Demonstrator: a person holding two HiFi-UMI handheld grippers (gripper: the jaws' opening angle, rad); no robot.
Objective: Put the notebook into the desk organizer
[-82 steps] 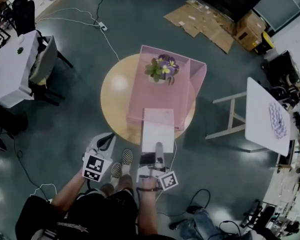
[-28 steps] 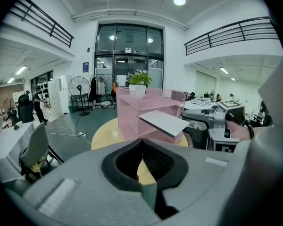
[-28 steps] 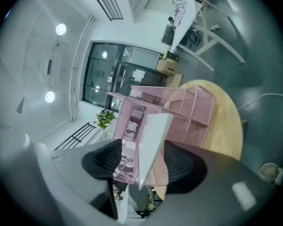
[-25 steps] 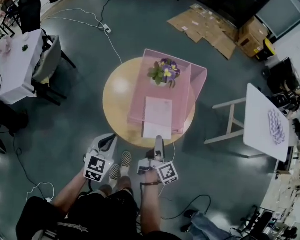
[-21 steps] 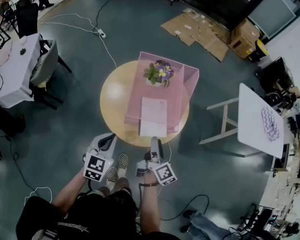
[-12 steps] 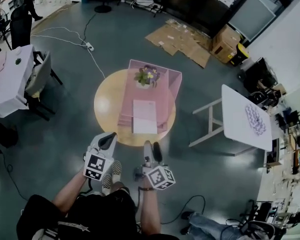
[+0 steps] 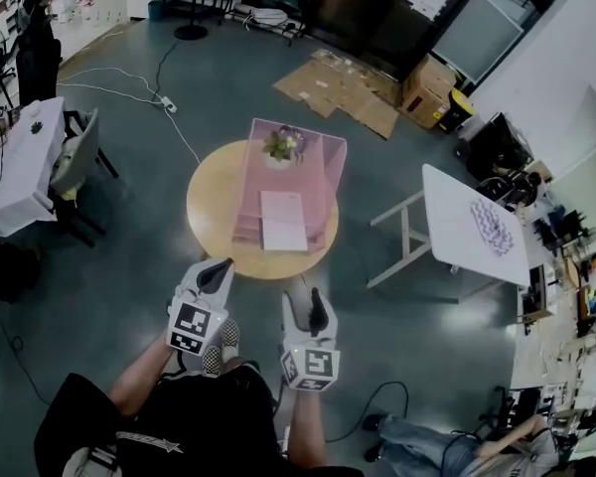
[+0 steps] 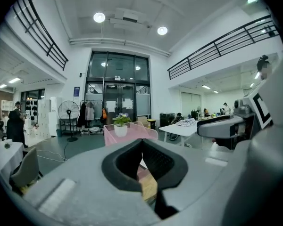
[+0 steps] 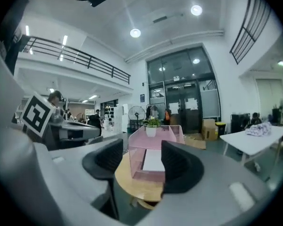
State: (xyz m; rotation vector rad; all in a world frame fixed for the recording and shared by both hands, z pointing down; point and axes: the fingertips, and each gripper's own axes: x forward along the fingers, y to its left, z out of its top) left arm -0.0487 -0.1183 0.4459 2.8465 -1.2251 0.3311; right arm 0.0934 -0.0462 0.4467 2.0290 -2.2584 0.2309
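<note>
The notebook lies flat inside the pink desk organizer, in its near half, with its near edge close behind the organizer's front lip. The right tool's view shows it sitting within the walls, not overhanging. A small potted flower stands in the far end of the organizer, apart from the notebook. The organizer rests on the round wooden table. Both tools hang well short of the table, on its near side. The left tool has its jaws together on nothing. The right tool has its jaws apart and empty, pointed at the organizer's front. As things lie, the placing looks finished, so the step in hand is probably only a check and a clean retreat. If the notebook needs seating deeper, the open right tool is the better one to use. It should come in low from the near side and nudge the notebook's near edge straight toward the far end. The push should be light, since the organizer would probably slide on the smooth table, and it should stop before the notebook reaches the pot.
</note>
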